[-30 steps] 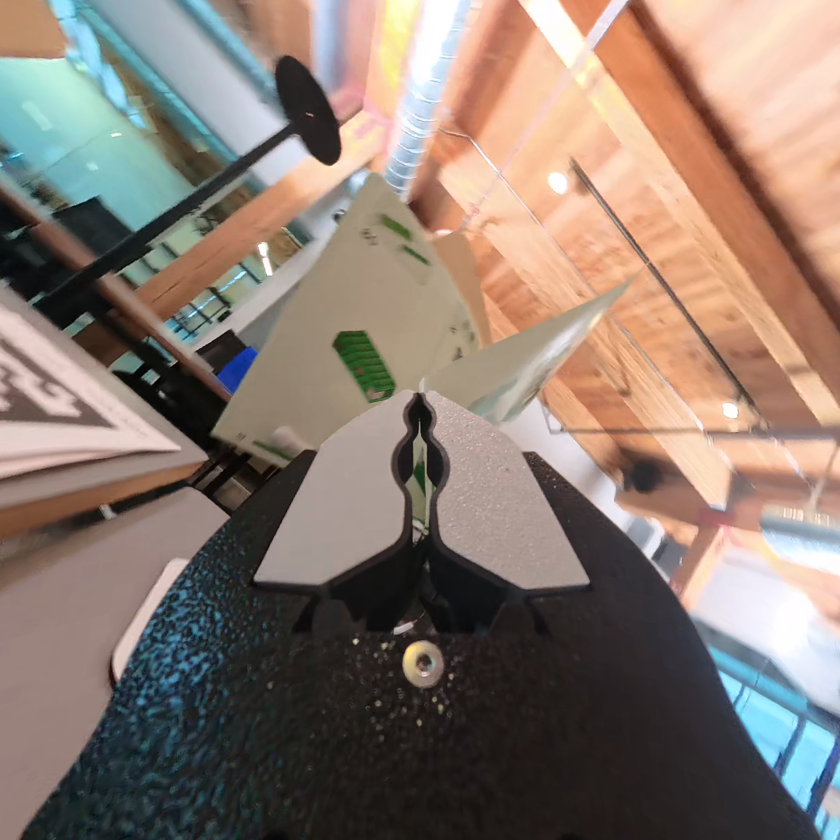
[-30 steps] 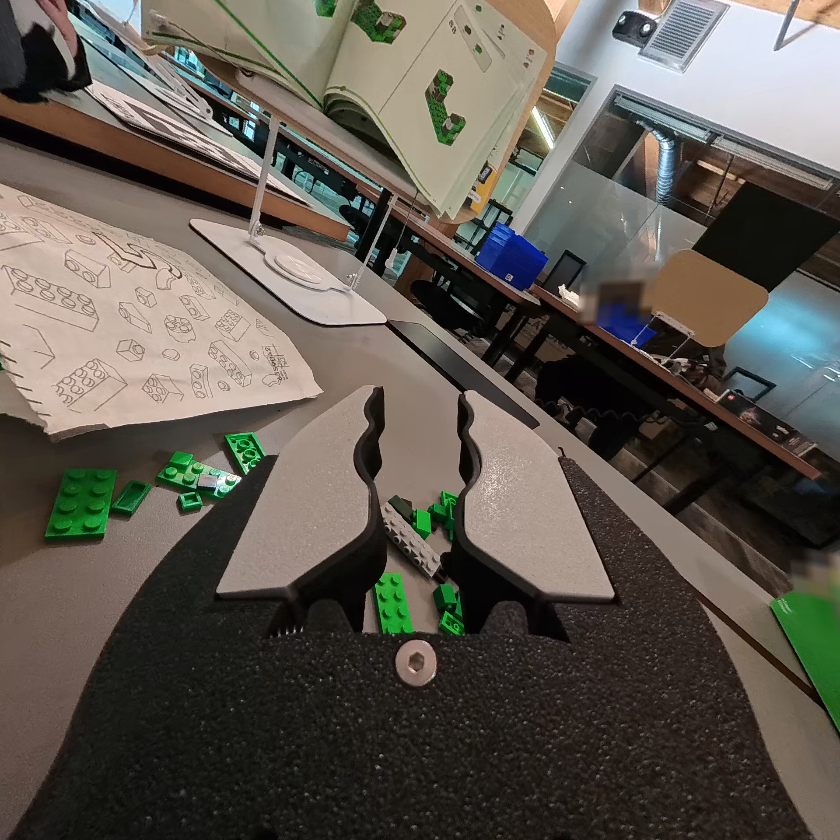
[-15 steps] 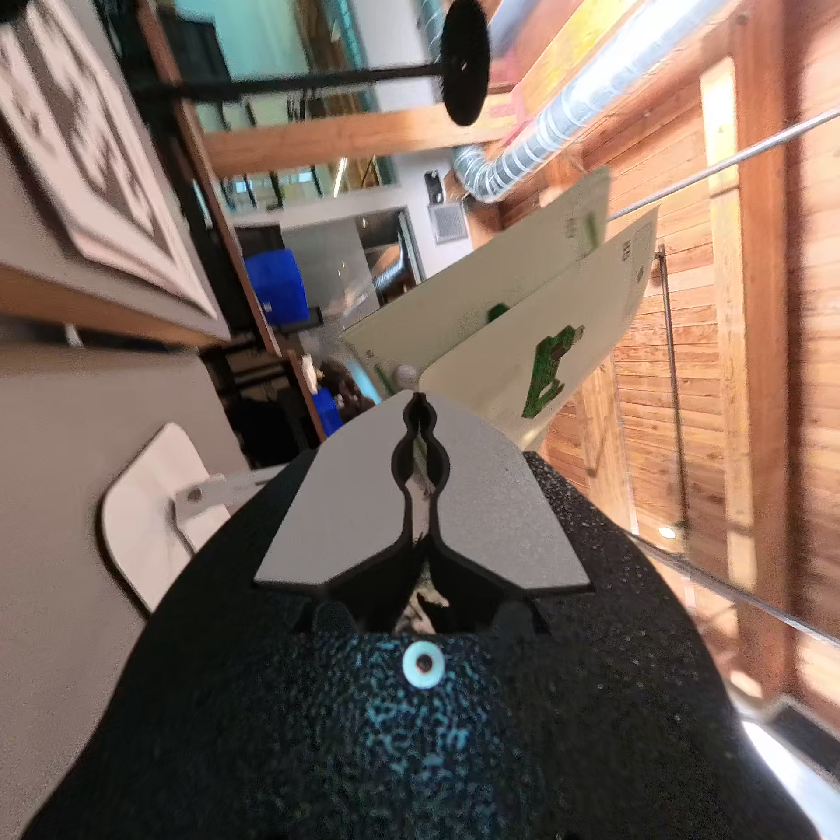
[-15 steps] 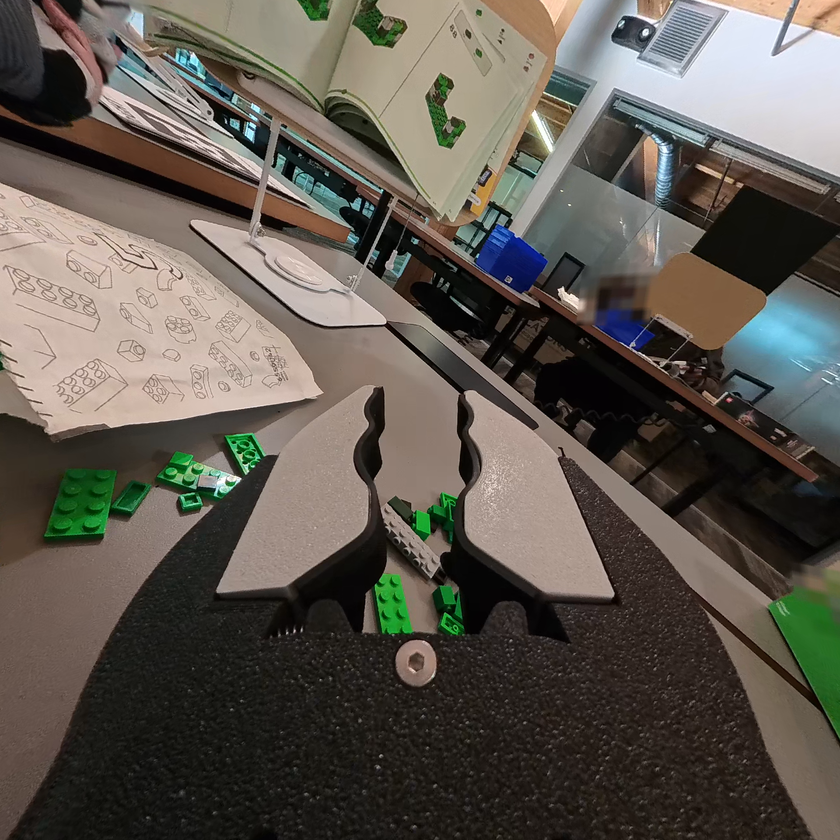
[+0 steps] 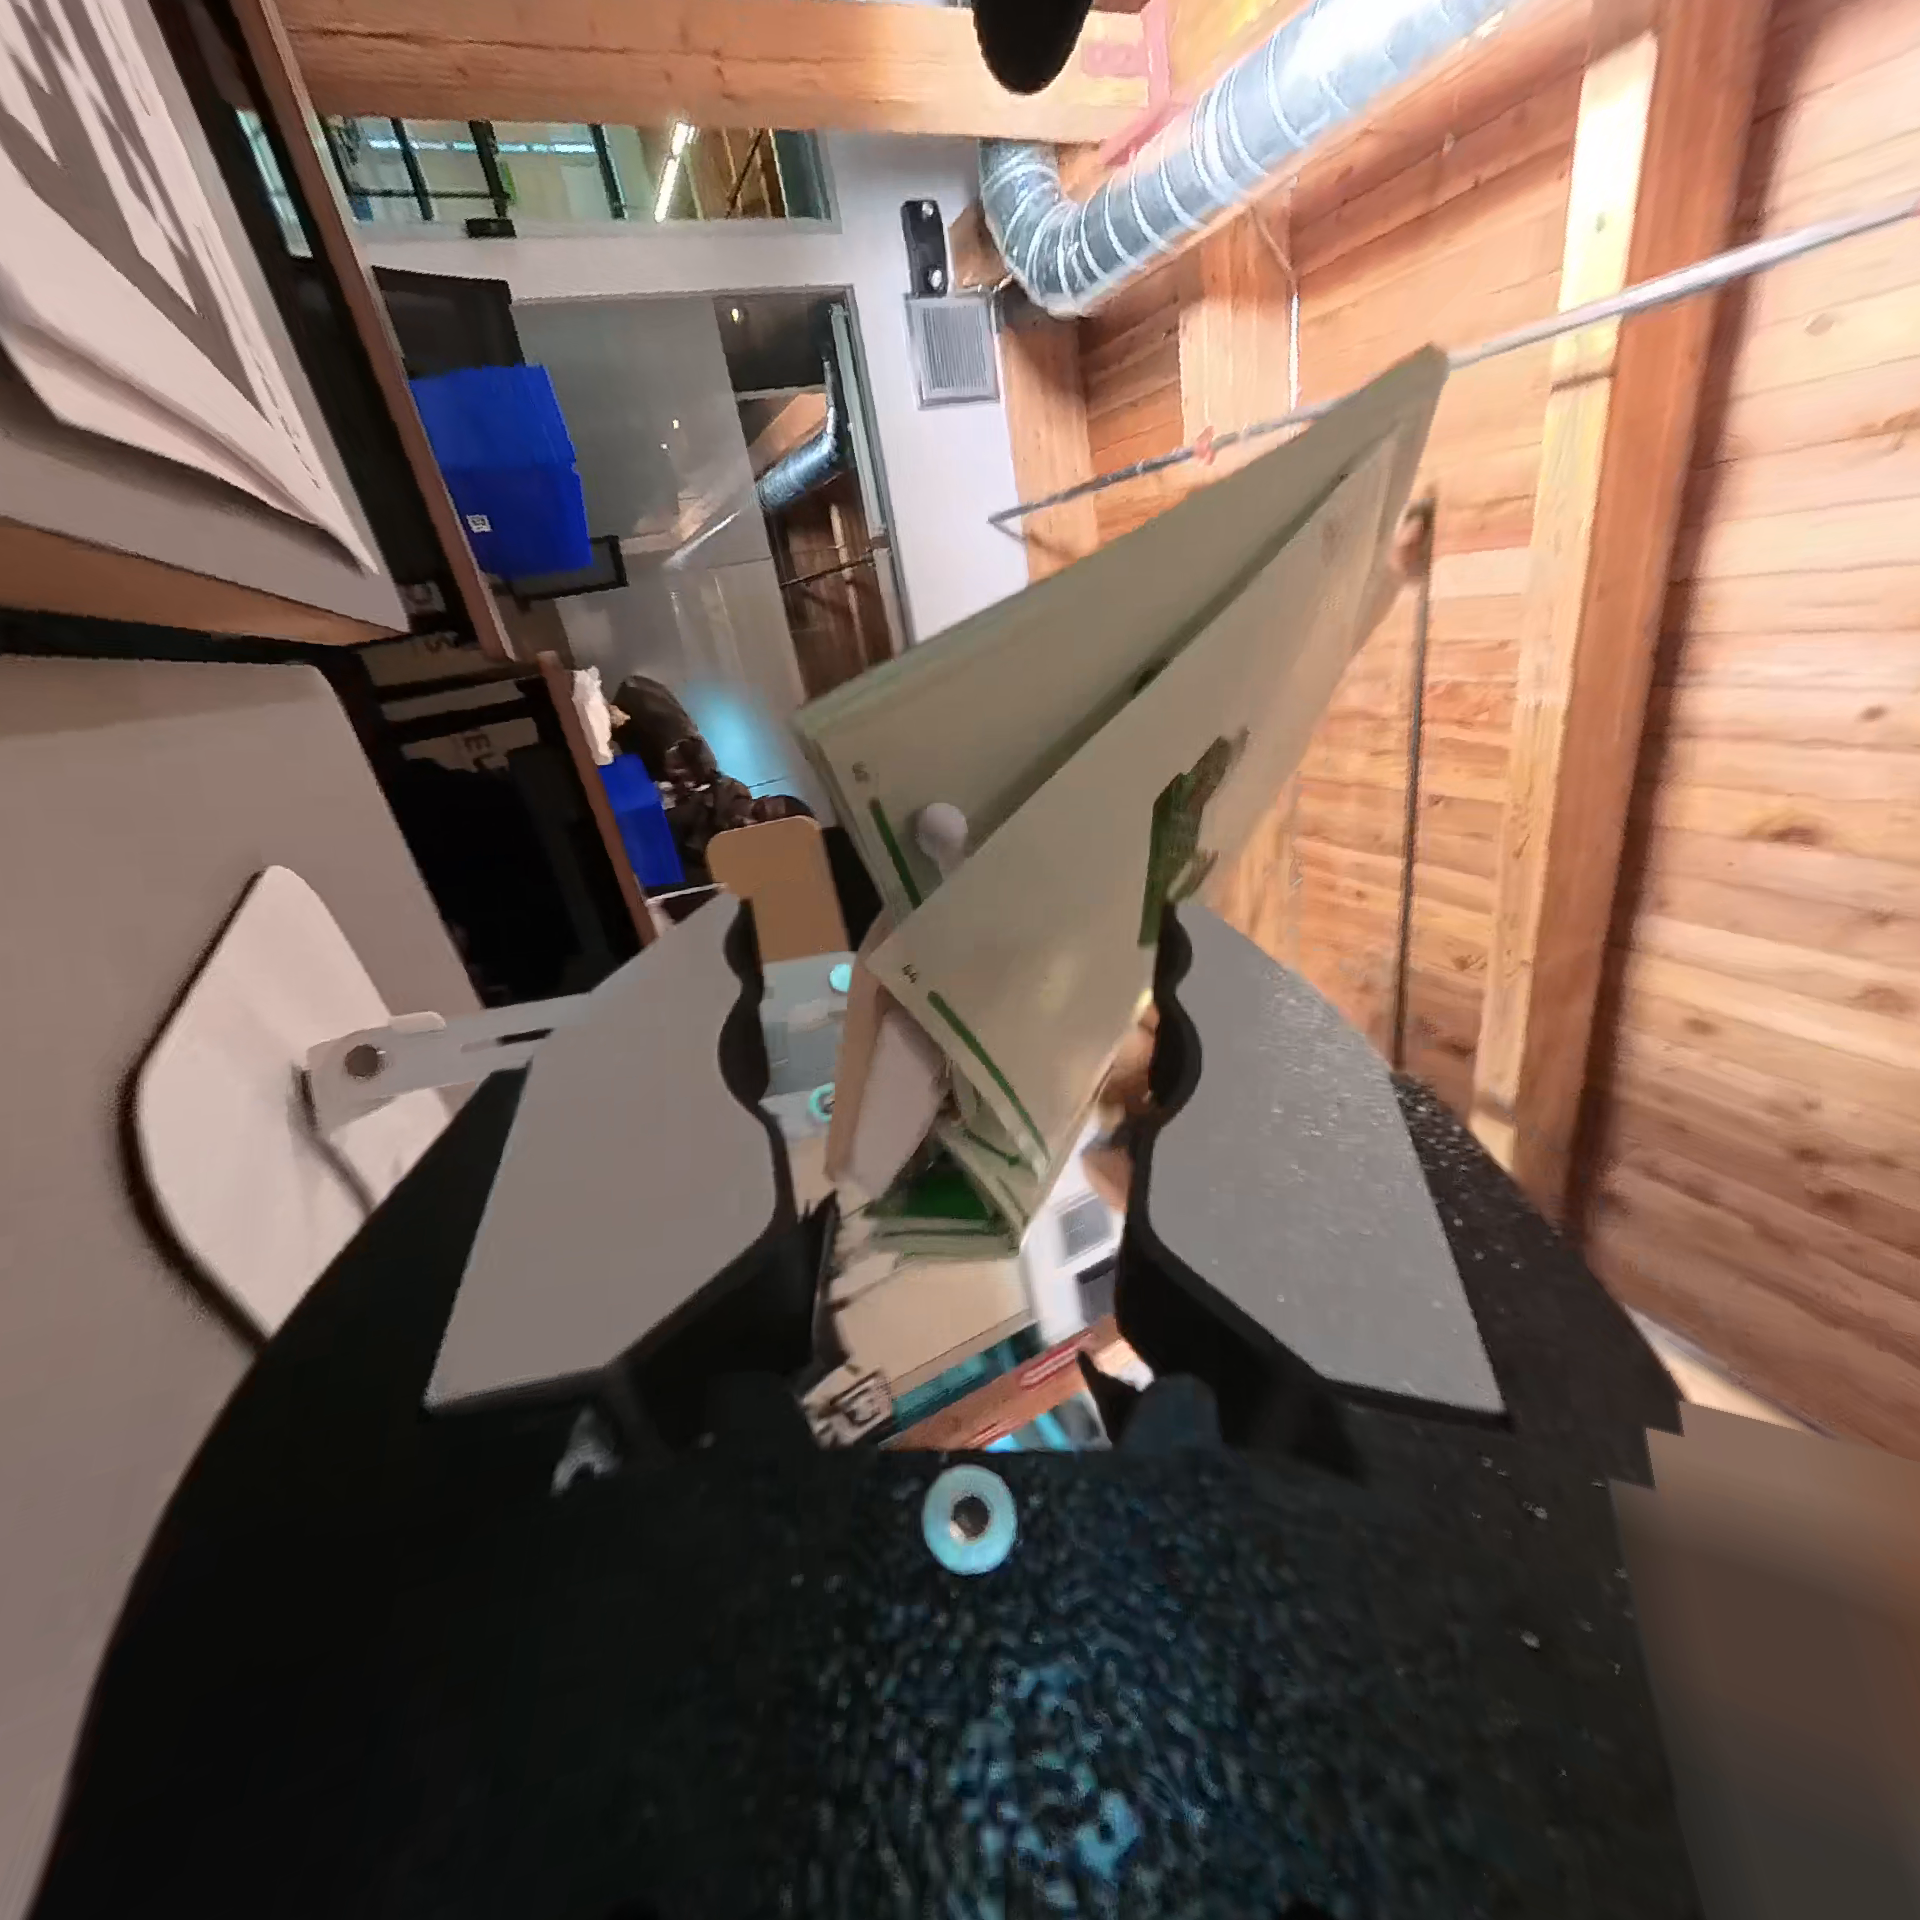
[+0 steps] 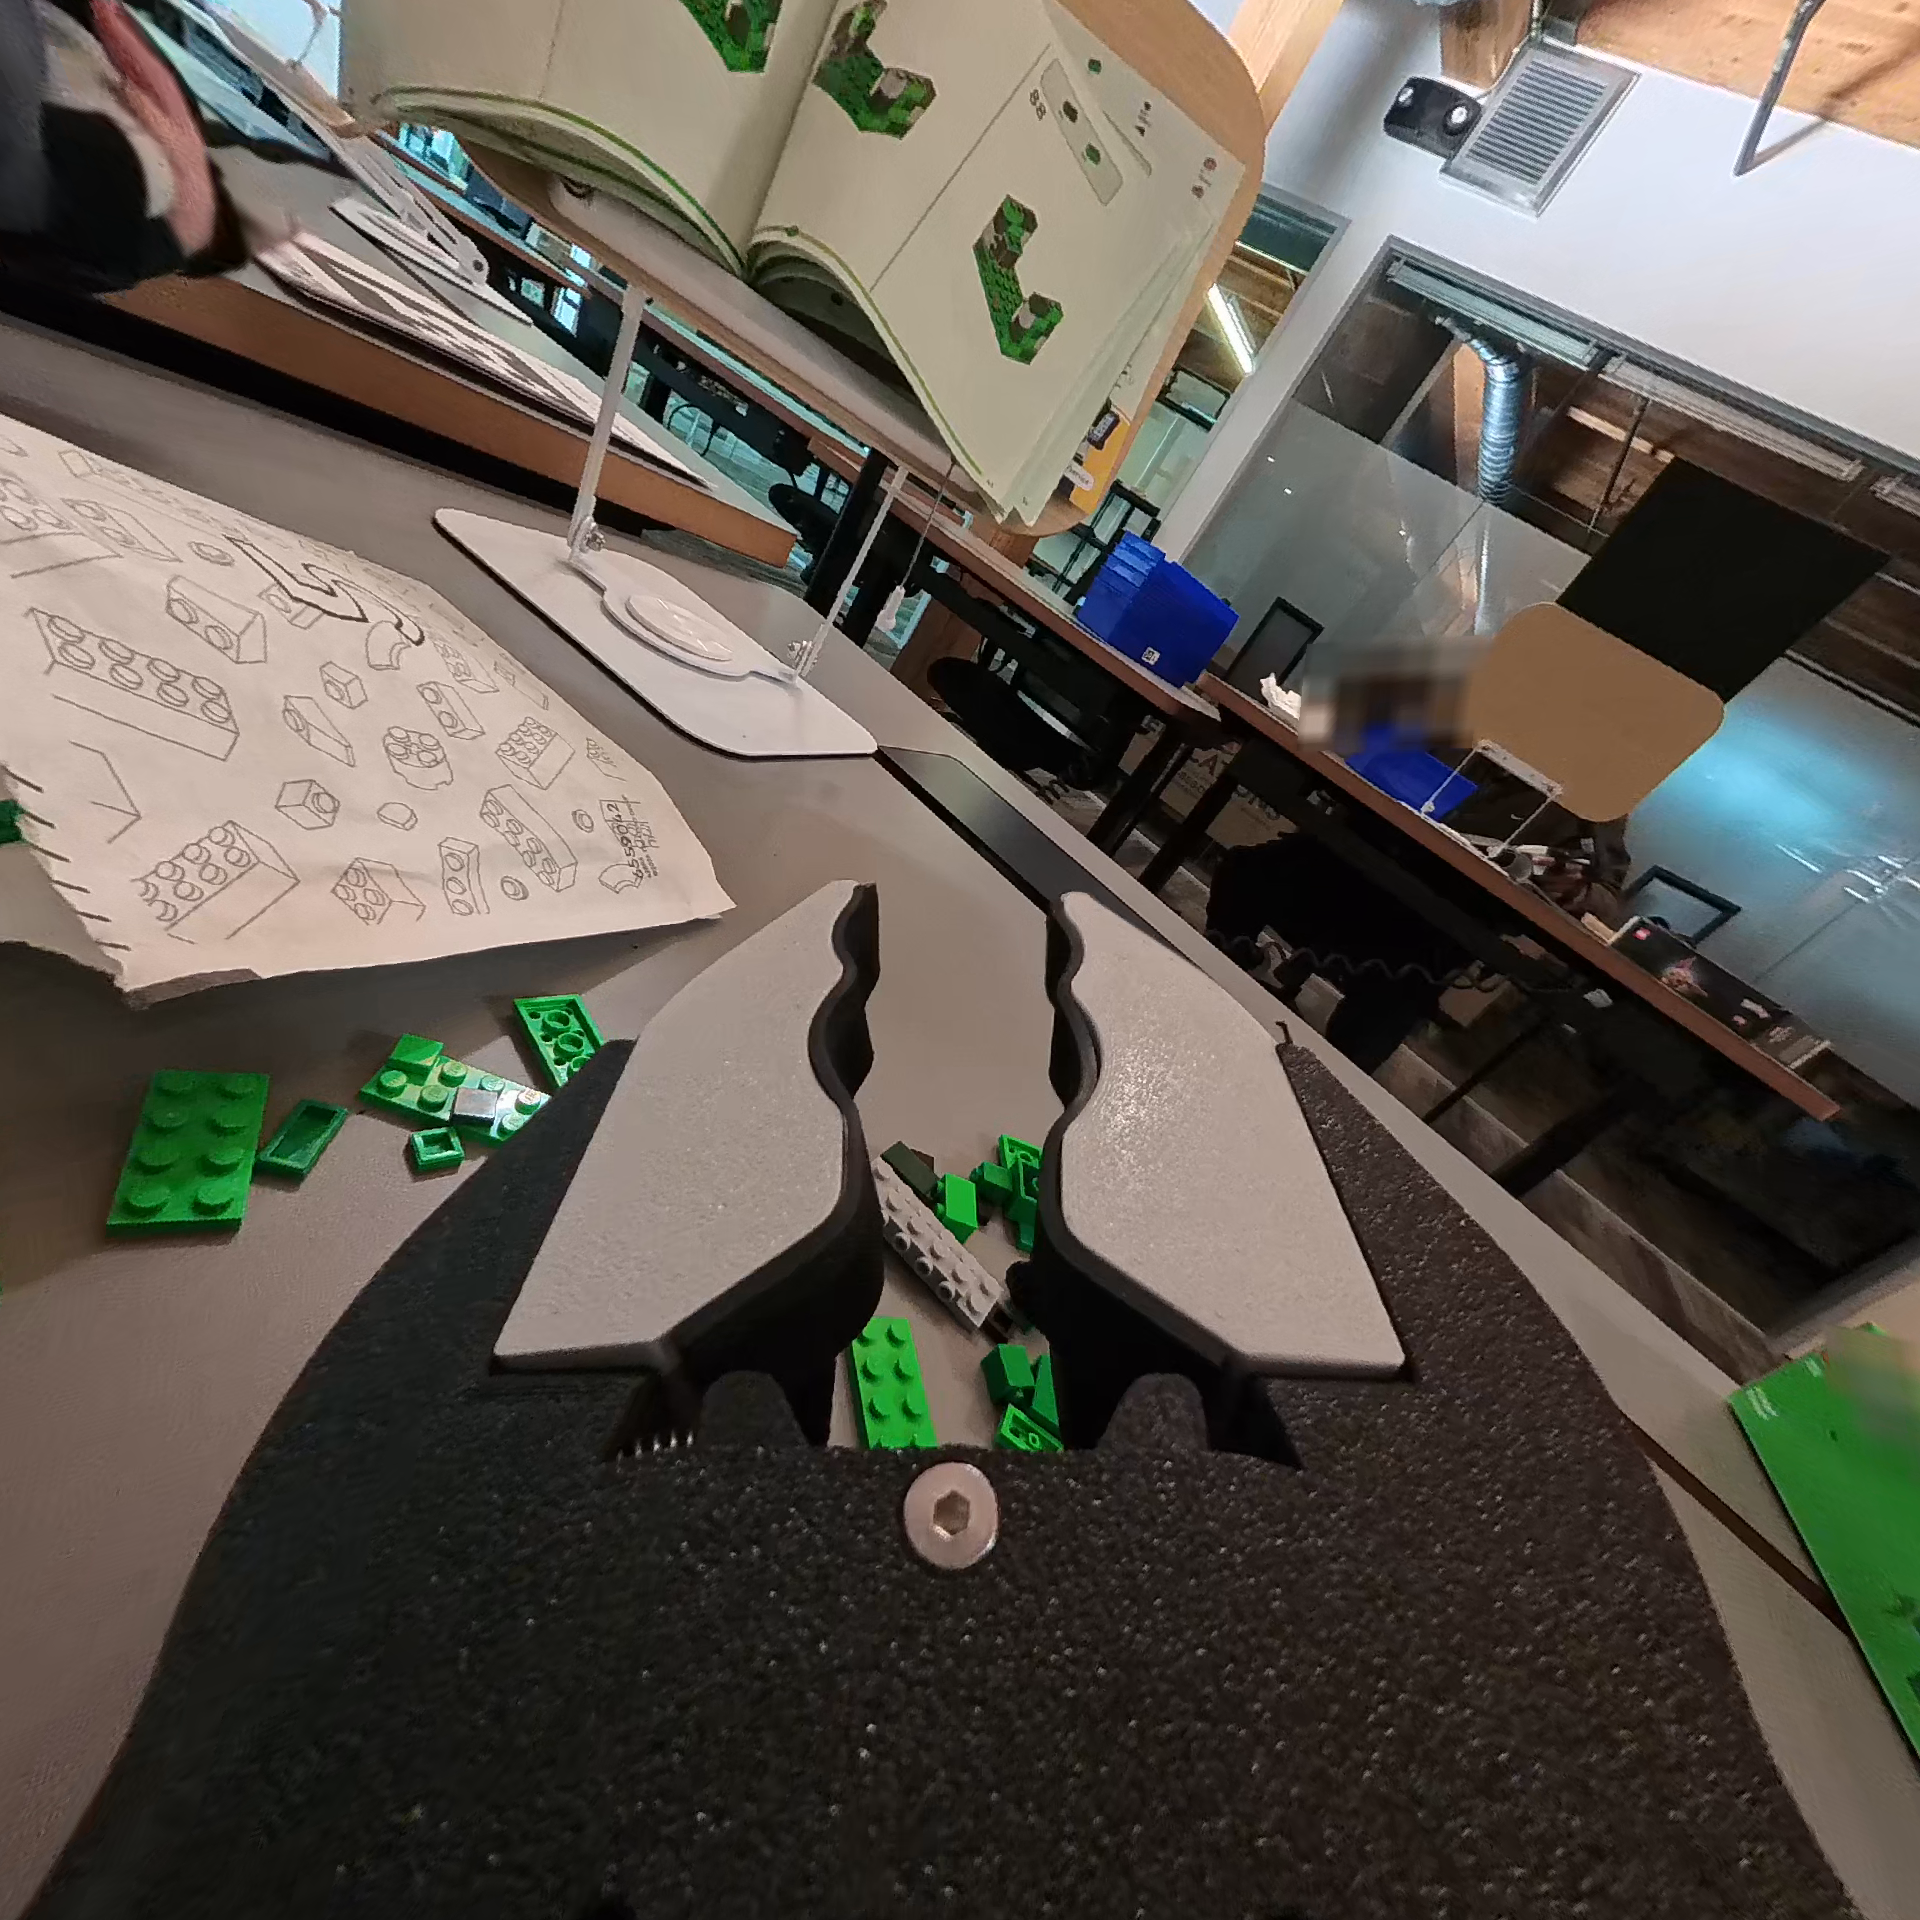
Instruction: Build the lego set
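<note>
On the grey table (image 6: 935, 831), loose green bricks are scattered. One cluster with a grey studded strip (image 6: 940, 1242) is seen between the spread fingers of the right gripper (image 6: 961, 914); nothing is gripped, jaws apart, held low over the pile. A narrow green plate (image 6: 891, 1382) lies nearest the gripper base. To the left, a wide green plate (image 6: 187, 1151) lies flat, with a small frame piece (image 6: 301, 1138), a tiny square piece (image 6: 436, 1146) and a joined green strip (image 6: 452, 1091) just beside it. A printed paper bag (image 6: 291, 748) with brick drawings is spread behind these. A green card (image 6: 1849, 1507) lies at the table's right edge.

Behind the bag, an open instruction booklet (image 6: 831, 187) is propped on a white stand (image 6: 675, 634), pages showing green builds. A gloved hand (image 6: 135, 177) is visible at top left, blurred.

Left wrist view is rolled sideways and motion-blurred. Left gripper (image 5: 951, 925) is released, fingers wide apart, nothing between the pads. Booklet pages (image 5: 1091, 831) are seen edge-on just past the fingertips; contact cannot be told. Stand base (image 5: 239, 1091) shows at left, blue bins (image 5: 499, 468) and wood-panelled wall (image 5: 1714, 727) behind, a ribbed duct (image 5: 1195, 156) above.
</note>
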Motion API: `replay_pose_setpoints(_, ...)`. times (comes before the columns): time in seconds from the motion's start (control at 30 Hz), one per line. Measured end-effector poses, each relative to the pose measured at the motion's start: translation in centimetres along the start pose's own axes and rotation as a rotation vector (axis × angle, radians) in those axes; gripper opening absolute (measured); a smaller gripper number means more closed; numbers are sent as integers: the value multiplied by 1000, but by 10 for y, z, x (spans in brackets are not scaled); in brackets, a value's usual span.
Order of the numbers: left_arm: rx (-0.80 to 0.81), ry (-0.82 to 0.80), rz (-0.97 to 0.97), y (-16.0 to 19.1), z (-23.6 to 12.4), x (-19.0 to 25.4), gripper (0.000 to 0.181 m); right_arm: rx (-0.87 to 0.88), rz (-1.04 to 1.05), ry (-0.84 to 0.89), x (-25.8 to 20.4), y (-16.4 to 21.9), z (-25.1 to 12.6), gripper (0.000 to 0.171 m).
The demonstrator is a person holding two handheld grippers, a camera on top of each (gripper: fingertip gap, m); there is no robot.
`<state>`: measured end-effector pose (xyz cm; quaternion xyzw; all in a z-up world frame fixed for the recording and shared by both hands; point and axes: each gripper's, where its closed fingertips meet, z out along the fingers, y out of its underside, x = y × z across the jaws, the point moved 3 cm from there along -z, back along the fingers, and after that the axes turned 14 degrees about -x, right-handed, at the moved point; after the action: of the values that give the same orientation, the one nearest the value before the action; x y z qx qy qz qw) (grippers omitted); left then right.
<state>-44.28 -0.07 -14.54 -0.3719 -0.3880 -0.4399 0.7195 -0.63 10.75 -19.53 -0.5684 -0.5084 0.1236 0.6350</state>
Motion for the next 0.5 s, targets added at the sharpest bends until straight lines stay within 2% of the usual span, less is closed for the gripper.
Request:
replay_pose_setpoints(0.13, -174, -108, 304, 25, -19, 30, 76, 12, 42, 16, 6, 0, -2, 30)
replay_pose_setpoints(0.2, -384, -99, 532, 59, -26, 55, 75, 26, 84, 30, 11, 0, -4, 31)
replay_pose_setpoints(0.3, -783, -57, 908, 123, -48, 78, 81, 61, 171, 63, 27, -2, -11, 31)
replay_pose_setpoints(0.43, -1167, -83, 1389, 182, -87, 72, 88, 110, 242, 136, 65, -13, -34, 34)
replay_pose_setpoints(0.5, -1317, -61, 1532, 203, -103, 63, 88, 116, 271, 132, 79, -15, -46, 36)
